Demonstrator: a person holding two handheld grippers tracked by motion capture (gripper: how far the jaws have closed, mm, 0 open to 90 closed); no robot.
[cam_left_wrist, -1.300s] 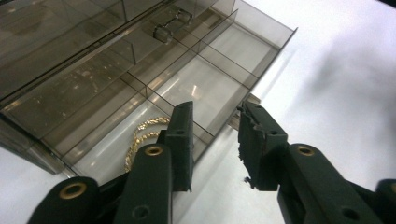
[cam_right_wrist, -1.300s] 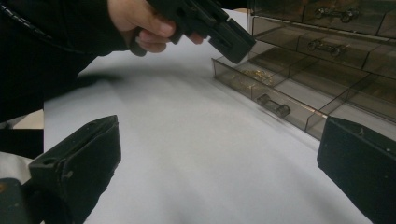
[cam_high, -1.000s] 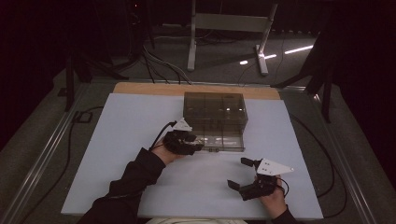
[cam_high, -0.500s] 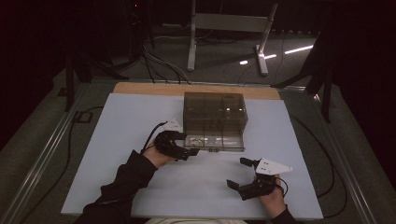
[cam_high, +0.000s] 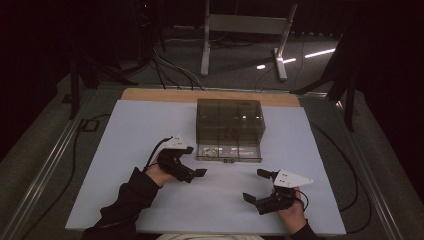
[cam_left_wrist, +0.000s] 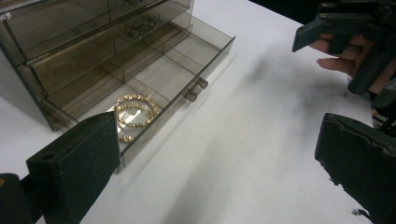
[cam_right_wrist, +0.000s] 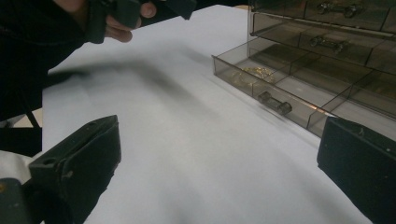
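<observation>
Bracelets in the open drawer, both grippers empty

Gold bracelets (cam_left_wrist: 133, 112) lie in the drawer (cam_high: 229, 152); left gripper (cam_high: 192, 175) and right gripper (cam_high: 260, 187), jaws apart; closing seemingly remains.

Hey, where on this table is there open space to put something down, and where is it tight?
Bare mat lies left of the drawer box, out to the table edge, and to its right. Another free strip runs between the left gripper and right gripper. It is crowded at the open drawer, where gold bracelets lie near the left gripper.
</observation>
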